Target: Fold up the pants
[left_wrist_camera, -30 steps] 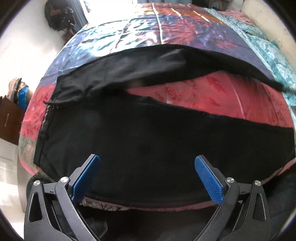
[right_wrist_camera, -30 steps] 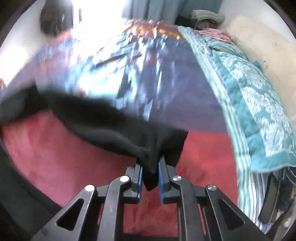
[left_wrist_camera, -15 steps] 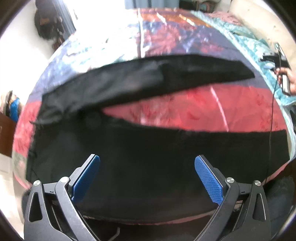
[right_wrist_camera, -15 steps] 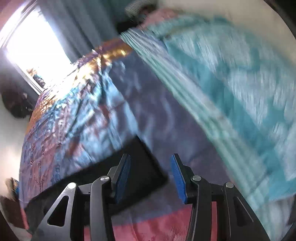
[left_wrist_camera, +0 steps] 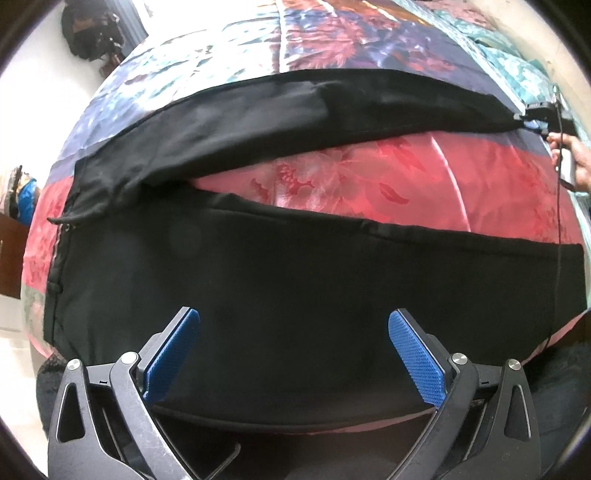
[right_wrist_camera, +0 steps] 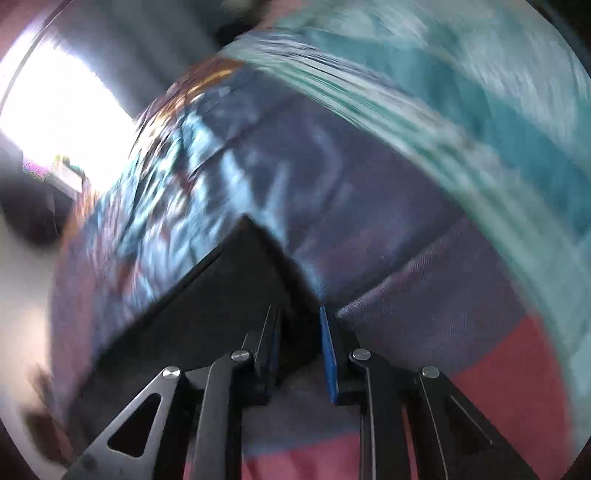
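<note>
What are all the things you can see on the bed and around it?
pants: one pair, black, spread flat across the bed with the two legs apart, the far leg's end between the right gripper's pads
bedspread: one, shiny patchwork of red, blue and purple, under the pants
quilt: one, teal with pale stripes, along the far right side of the bed
dark bag-like thing: one, black, against the wall at top left, too small to name surely
left gripper: one, black with blue pads, jaws wide open above the near pant leg, holding nothing
right gripper: one, black with blue pads, jaws closing on the cuff end of the far leg
hand: one, at the right edge, holding the right gripper
</note>
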{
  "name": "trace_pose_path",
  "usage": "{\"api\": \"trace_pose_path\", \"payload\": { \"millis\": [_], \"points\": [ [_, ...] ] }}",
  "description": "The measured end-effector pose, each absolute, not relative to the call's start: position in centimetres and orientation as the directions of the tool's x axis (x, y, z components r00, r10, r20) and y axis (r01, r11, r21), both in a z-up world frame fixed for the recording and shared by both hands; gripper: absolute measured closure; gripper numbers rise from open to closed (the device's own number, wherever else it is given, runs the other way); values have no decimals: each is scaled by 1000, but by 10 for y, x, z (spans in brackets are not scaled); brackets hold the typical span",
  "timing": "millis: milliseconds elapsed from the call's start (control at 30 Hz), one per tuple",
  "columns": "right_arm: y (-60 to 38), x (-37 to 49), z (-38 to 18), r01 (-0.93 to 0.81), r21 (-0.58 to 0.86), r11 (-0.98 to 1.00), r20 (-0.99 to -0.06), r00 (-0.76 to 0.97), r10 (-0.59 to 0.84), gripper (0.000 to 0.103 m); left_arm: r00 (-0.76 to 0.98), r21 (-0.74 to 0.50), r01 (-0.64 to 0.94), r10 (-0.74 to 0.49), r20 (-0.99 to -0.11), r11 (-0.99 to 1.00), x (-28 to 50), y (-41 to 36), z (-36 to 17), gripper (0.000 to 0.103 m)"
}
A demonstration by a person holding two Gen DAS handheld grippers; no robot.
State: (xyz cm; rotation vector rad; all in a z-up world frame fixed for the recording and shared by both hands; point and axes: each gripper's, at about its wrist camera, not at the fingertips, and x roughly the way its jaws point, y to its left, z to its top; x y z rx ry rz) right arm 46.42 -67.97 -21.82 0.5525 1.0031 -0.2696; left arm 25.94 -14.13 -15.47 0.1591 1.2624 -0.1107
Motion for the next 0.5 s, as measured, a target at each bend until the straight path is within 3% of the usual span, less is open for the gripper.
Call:
{"api": "trace_pose_path", "payload": {
  "millis": [133, 167, 200, 233, 333, 367, 467, 500],
  "points": [
    [-661, 428, -175, 348, 168, 922, -832, 553, -57, 83, 307, 58, 191, -3, -952, 980, 261, -144, -156, 1],
    [-660, 420, -175, 343, 112, 933, -830, 549, -102, 86, 304, 57, 196, -5, -953, 979, 263, -144, -158, 1],
    [-660, 413, -180, 353, 29, 935, -836, 521, -170, 101, 297, 54, 201, -9, -955, 978, 266, -144, -160, 1],
    [-663, 410, -195, 362, -50, 931, -858, 461, -225, 101, 287, 49, 211, -14, -958, 976, 270, -144, -163, 1],
    [-682, 404, -227, 434, 13, 901, -912, 375, -168, 100, 282, 58, 226, -8, -959, 972, 297, -139, -168, 1],
    [-687, 399, -225, 463, 47, 885, -903, 399, -161, 96, 299, 68, 213, 1, -954, 975, 312, -133, -165, 1],
    [-680, 396, -206, 460, 101, 882, -865, 479, -150, 64, 381, 92, 143, 31, -924, 985, 361, -116, -158, 1],
    [-669, 399, -199, 423, 104, 900, -855, 500, -136, 62, 404, 94, 120, 38, -914, 988, 381, -113, -158, 1]
  ]
}}
